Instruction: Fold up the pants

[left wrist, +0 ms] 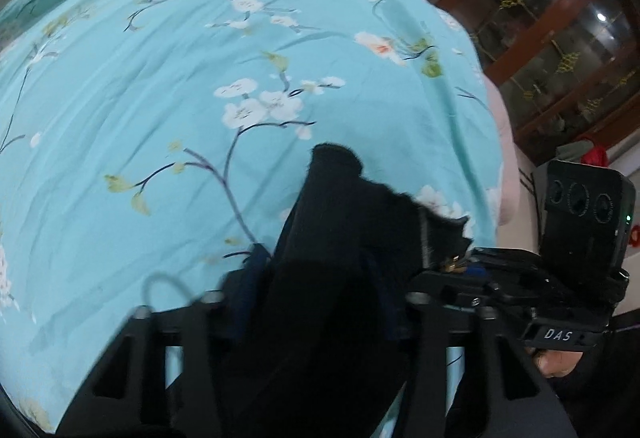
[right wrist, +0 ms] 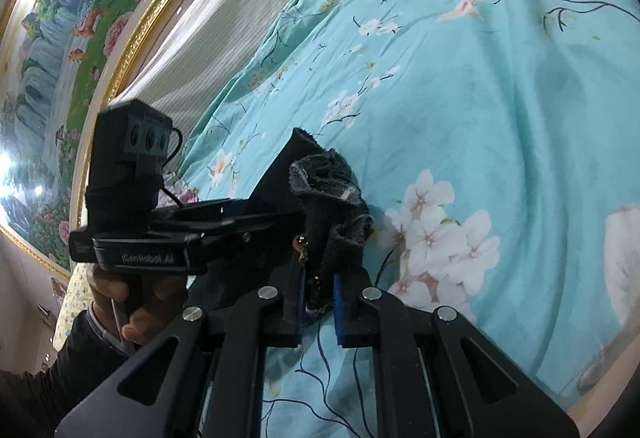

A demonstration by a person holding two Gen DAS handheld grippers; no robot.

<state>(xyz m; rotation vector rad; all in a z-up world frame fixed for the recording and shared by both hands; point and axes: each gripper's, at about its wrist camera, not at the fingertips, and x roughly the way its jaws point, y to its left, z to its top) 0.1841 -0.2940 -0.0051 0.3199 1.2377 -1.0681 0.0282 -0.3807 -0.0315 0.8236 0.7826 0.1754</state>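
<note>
Dark black fabric pants (right wrist: 320, 194) bunched above the turquoise floral bedsheet (right wrist: 500, 110), right hand-held gripper (right wrist: 318, 298) clenched on their rumpled edge, left hand-held gripper (left wrist: 320, 278) grasping a thick fold of the same pants, both side by side

Black pants (right wrist: 320, 178) — on a turquoise sheet (left wrist: 160, 78) with white blossoms; gold-framed painting (right wrist: 80, 38) — greens, pinks.

"DAS" in white on the black body of the right gripper (left wrist: 452, 266), seen from left wrist. "GenRobot.AI" in white on the side of the left gripper (right wrist: 276, 214), seen from right wrist. Nothing else legible.
</note>
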